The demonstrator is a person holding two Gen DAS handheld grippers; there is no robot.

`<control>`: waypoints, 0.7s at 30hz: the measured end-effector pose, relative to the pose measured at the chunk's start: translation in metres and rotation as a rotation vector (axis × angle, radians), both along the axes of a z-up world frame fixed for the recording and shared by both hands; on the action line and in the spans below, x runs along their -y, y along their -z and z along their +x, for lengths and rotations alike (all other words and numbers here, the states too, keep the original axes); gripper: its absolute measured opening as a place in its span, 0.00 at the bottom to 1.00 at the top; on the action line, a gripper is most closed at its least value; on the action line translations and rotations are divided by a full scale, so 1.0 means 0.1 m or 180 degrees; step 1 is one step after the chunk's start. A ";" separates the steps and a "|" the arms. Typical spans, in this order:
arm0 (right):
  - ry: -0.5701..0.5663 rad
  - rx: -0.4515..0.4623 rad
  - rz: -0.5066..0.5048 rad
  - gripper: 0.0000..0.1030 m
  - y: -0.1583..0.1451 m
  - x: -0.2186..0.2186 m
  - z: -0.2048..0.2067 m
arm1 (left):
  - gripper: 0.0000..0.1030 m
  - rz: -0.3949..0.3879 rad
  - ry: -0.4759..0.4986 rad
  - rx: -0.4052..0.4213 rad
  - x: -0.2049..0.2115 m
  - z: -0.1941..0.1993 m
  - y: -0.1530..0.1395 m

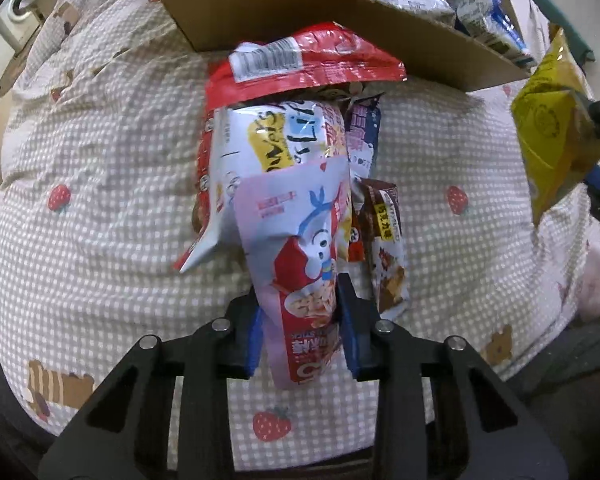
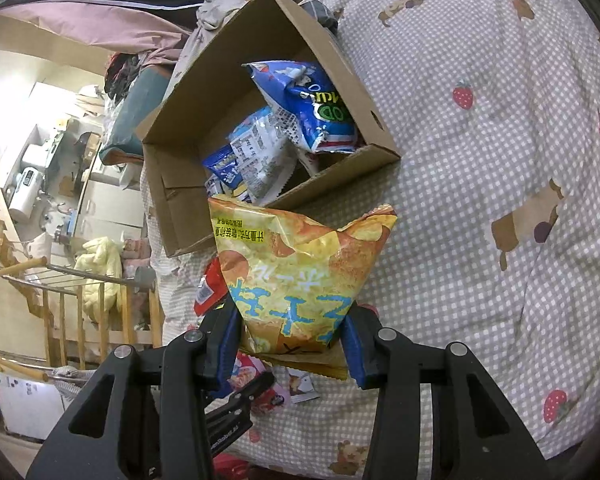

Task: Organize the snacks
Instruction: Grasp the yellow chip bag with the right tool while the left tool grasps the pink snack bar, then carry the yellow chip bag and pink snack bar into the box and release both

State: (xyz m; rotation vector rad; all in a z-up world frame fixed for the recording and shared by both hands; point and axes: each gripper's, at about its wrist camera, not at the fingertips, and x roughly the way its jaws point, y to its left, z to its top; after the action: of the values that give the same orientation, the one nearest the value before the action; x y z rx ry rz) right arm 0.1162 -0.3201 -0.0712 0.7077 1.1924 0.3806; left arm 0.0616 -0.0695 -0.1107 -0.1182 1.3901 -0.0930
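Observation:
My left gripper [image 1: 300, 320] is shut on a pink and red snack bag [image 1: 296, 256] with a cartoon figure, above a pile of snack packets [image 1: 284, 132] on the bed. A red packet [image 1: 300, 60] leans on the cardboard box [image 1: 340, 20]. My right gripper [image 2: 292, 340] is shut on a yellow chip bag [image 2: 300, 276], held up in front of the open cardboard box [image 2: 204, 92], which holds blue and white snack bags [image 2: 300, 100]. The yellow chip bag also shows at the right edge of the left wrist view [image 1: 552, 136].
The bed has a beige checked cover [image 1: 100, 200] with strawberries and bears. A chocolate packet [image 1: 384, 240] lies right of the pile. In the right wrist view a wooden railing [image 2: 80, 304] and room clutter lie beyond the bed's left edge.

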 end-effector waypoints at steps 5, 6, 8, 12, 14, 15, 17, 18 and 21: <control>-0.0032 0.0003 -0.0001 0.44 -0.04 -0.11 0.02 | 0.24 -0.0043 -0.0018 0.0138 -0.15 -0.11 -0.30; -0.0040 0.0013 0.0012 0.44 -0.05 -0.13 0.02 | 0.23 -0.0015 -0.0008 0.0187 -0.18 -0.13 -0.38; -0.0062 0.0062 -0.0002 0.44 -0.12 -0.18 0.00 | 0.22 -0.0011 -0.0026 0.0265 -0.24 -0.15 -0.51; -0.0096 0.0153 -0.0020 0.44 -0.22 -0.26 0.00 | 0.11 -0.0015 -0.0059 0.0522 -0.41 -0.02 -0.79; -0.0097 0.0214 -0.0031 0.44 -0.27 -0.31 0.00 | 0.06 0.0026 -0.0068 0.0673 -0.49 0.08 -0.94; -0.0090 0.0241 -0.0017 0.44 -0.28 -0.31 -0.01 | 0.06 0.0024 -0.0083 0.0719 -0.54 0.14 -0.99; -0.0106 0.0325 -0.0047 0.44 -0.34 -0.34 0.02 | 0.06 0.0008 -0.0107 0.0841 -0.61 0.27 -1.13; -0.0112 0.0395 -0.0096 0.44 -0.38 -0.37 0.03 | 0.06 -0.0005 -0.0106 0.0874 -0.60 0.30 -1.15; -0.0119 0.0465 -0.0153 0.44 -0.40 -0.40 0.08 | 0.06 -0.0099 -0.0133 0.0924 -0.67 0.49 -1.25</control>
State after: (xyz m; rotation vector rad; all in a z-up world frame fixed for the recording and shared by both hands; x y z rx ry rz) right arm 0.1239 -0.2797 -0.0310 0.6063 1.0741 0.4263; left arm 0.1102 -0.0023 0.0142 -0.1532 1.0962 -0.0930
